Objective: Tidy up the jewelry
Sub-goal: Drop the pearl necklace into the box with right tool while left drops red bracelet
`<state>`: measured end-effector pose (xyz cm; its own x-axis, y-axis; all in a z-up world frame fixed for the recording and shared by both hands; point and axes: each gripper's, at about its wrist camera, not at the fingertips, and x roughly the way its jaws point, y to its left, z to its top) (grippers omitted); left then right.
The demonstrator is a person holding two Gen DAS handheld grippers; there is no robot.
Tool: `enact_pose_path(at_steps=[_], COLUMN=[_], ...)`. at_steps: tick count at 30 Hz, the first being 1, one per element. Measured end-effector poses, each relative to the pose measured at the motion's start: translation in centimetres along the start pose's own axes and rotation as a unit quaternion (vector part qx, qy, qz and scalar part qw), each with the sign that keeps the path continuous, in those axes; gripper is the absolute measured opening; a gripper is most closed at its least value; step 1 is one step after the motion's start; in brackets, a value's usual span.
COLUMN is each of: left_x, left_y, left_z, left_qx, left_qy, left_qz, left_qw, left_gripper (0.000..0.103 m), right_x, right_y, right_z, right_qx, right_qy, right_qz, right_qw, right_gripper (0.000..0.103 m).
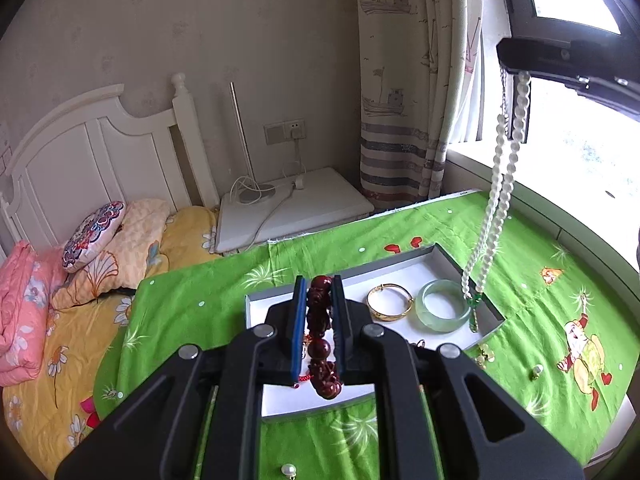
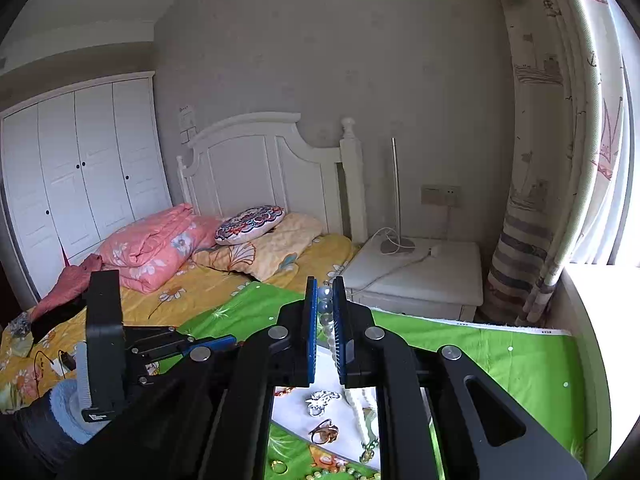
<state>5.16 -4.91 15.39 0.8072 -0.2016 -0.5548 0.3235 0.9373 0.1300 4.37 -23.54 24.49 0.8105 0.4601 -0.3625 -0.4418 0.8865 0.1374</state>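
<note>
Both grippers lifting beads over the tray

On the green cloth [image 1: 400, 420] the white tray [image 1: 424, 262] holds a jade bangle [image 1: 443, 306] and gold bangle [image 1: 390, 302]. The right gripper [image 2: 325, 304] is clamped on a pearl necklace [image 1: 496, 196] hanging over the tray, probably for lowering in; the left gripper [image 1: 319, 312] pinches a red bracelet [image 1: 320, 332] above the tray.

Surface [image 1: 532, 248] under green cartoon-print cloth [image 1: 320, 252], jewelry box on top.
White open box [image 1: 436, 258] lies on the cloth; loose small pieces beside it: pearl earring [image 1: 289, 470] near edge, gold flower piece [image 1: 485, 356], small stud [image 1: 537, 371] at right.
</note>
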Motion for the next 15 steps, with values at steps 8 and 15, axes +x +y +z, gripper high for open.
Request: enact_pose_path(at_steps=[8, 15], left_x=[4.9, 7.2], left_y=[1.5, 2.8], left_z=[-2.0, -3.9], left_qx=[-0.042, -0.075], left_qy=[0.030, 0.049], left_qz=[0.008, 0.000], left_qw=[0.9986, 0.9960], left_gripper=[0.011, 0.012], right_x=[4.0, 8.6], right_y=[1.0, 0.5], right_z=[1.5, 1.2], right_qx=[0.016, 0.024], right_qy=[-0.006, 0.007], right_qz=[0.015, 0.031], right_qw=[1.000, 0.999], right_gripper=[0.010, 0.010])
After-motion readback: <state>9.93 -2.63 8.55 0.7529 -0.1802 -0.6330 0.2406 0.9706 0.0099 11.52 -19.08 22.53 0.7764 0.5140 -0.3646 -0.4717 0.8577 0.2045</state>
